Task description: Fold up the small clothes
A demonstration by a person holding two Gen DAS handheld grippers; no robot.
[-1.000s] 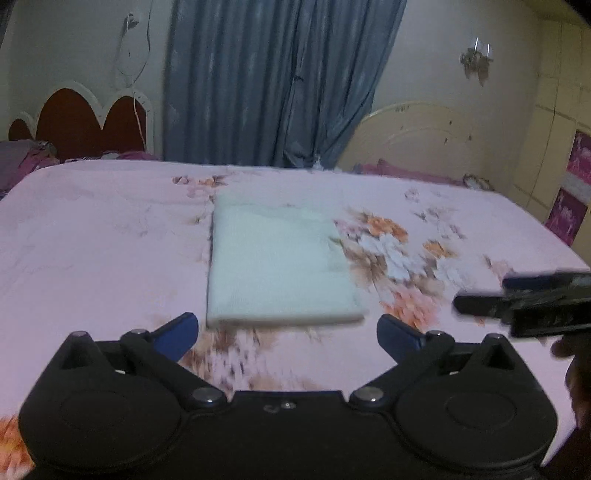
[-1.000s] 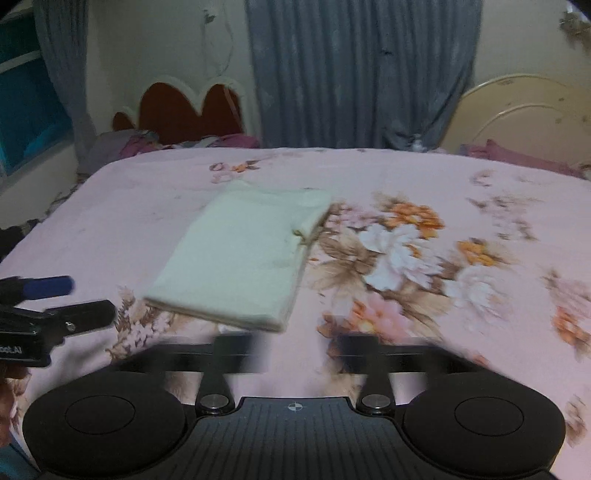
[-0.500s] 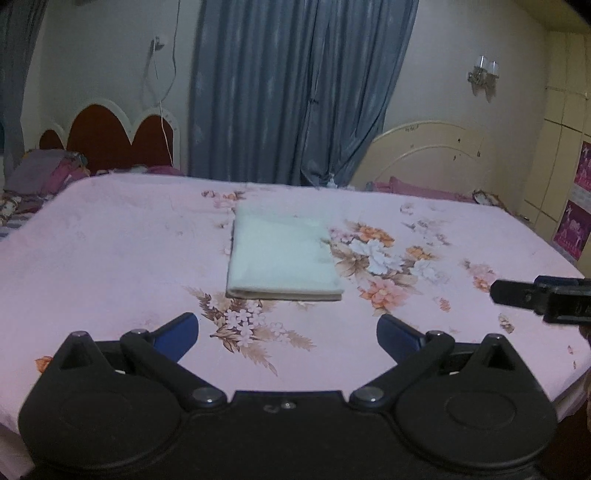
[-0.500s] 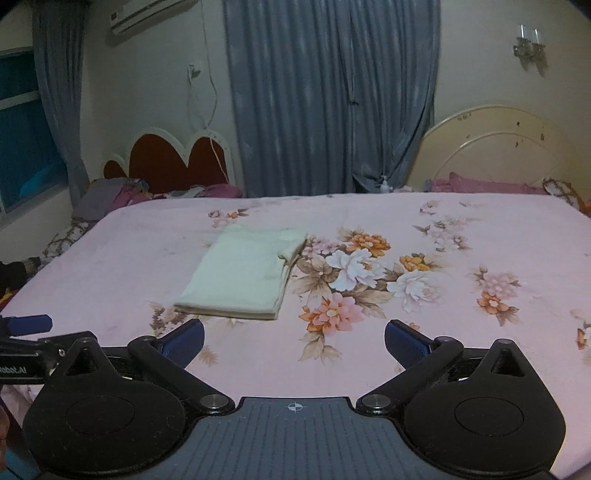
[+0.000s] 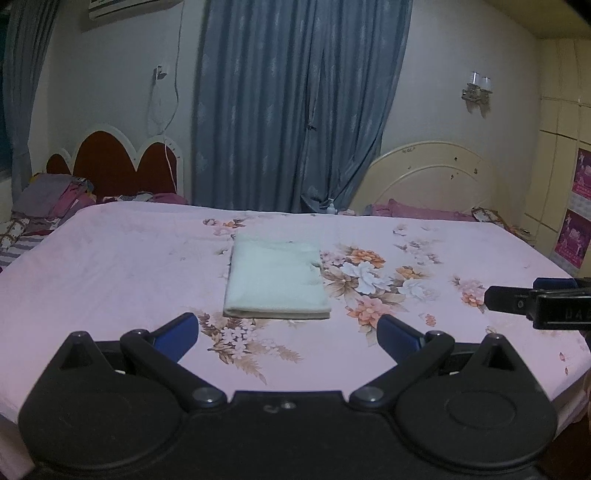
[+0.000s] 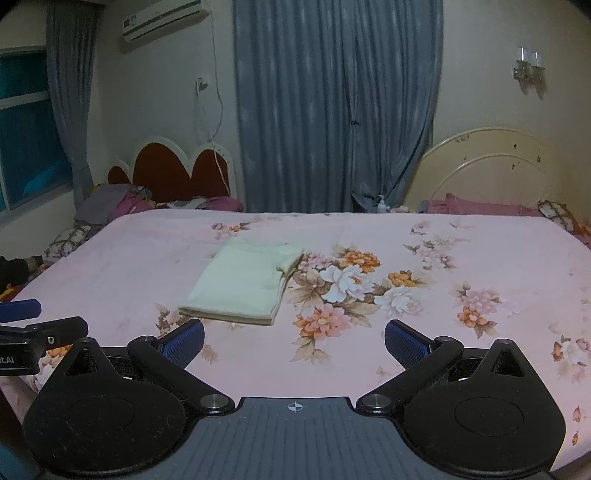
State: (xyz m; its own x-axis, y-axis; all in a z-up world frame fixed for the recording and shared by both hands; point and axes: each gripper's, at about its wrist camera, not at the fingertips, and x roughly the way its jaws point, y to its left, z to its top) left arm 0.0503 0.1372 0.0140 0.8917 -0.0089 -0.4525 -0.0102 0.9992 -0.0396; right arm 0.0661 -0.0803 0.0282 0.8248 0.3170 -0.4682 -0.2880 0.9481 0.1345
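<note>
Bedsheet, pink and flowered, carries a folded pale garment lying alone; left hand-held gripper and right hand-held gripper hover near it, both spread wide, holding nothing.

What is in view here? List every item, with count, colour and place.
folded cloth: one, pale green, middle of the bed.
bedsheet: one, pink with flowers, covers the bed.
curtain: one, grey-blue, behind the bed.
headboard: one, dark red with white trim, far left.
cream headboard: one, far right.
wall lamp: one, right wall.
air conditioner: one, white, upper left.
left gripper: open, empty.
right gripper: open, empty.
</note>
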